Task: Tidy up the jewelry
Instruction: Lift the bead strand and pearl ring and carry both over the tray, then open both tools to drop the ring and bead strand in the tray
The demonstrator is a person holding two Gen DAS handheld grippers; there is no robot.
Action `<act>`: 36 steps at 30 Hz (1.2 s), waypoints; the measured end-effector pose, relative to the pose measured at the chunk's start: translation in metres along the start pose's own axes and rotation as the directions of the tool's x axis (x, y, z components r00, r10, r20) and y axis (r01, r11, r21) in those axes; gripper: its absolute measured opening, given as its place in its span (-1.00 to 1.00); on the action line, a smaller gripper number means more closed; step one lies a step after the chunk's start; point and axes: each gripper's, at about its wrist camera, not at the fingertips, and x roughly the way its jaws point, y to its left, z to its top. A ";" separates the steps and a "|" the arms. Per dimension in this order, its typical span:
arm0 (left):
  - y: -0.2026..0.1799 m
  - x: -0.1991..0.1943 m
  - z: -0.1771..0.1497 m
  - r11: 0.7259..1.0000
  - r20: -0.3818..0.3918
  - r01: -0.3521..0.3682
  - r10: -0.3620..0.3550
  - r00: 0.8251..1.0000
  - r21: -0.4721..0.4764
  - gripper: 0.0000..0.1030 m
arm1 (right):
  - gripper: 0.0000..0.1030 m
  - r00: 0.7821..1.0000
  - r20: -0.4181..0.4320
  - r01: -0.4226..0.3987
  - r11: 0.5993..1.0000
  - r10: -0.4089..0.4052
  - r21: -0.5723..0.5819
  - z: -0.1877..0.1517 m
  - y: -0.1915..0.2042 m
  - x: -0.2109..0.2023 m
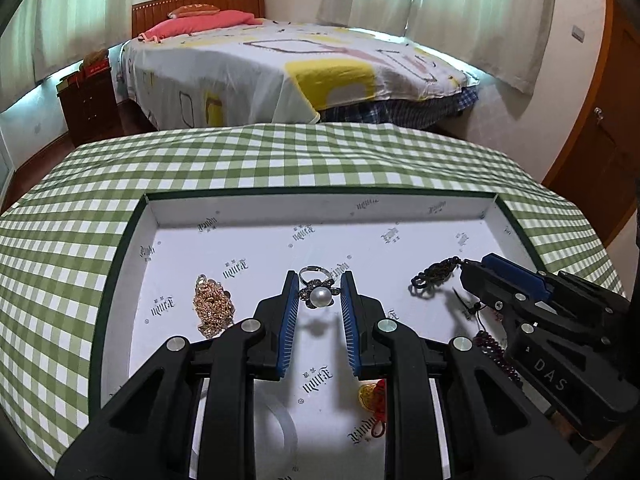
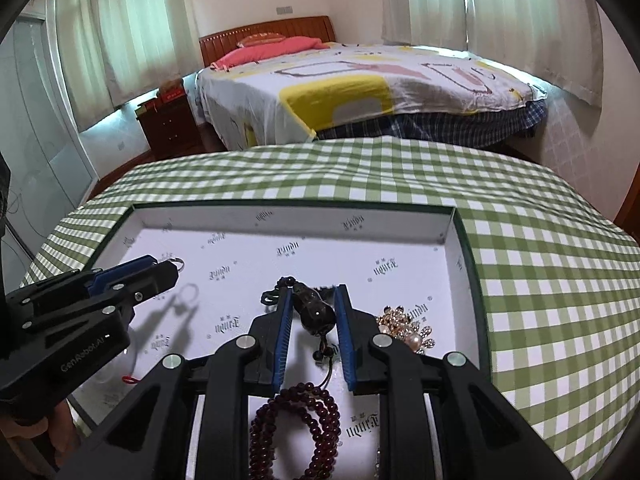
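A green-and-white checked tablecloth (image 1: 248,160) is covering the table, and on it a dark green tray (image 1: 120,248) is showing a white lining printed with small black lettering. Lying in it are a gold chain (image 1: 212,308) at the left, a silver ring (image 1: 318,290) bearing a white pearl, a dark brown pendant (image 2: 314,308) and a maroon bead bracelet (image 2: 296,428). Both black grippers are showing blue pads (image 1: 290,320).

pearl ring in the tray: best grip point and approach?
Grip the flower-shaped head around the pearl on the pearl ring, pads on its two sides, coming from above. The head is the bulkiest part and faces up; the thin band lies behind it, offering little to pinch.
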 end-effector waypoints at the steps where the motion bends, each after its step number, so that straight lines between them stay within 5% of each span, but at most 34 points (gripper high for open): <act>1: -0.001 0.001 -0.001 1.000 -0.004 -0.003 0.003 1.000 0.000 -0.59 | -0.57 1.000 -0.005 0.005 1.000 -0.005 -0.001 -0.001 0.000 0.002; 28: 0.001 0.018 -0.002 1.000 -0.054 -0.022 0.022 0.998 0.005 -0.58 | -0.56 0.997 -0.072 0.012 1.000 -0.012 -0.003 0.007 -0.001 0.016; 36: 0.001 0.012 -0.002 1.000 -0.040 -0.024 0.025 0.999 0.013 -0.23 | -0.55 0.998 -0.069 0.002 1.000 -0.002 0.007 0.007 -0.002 0.016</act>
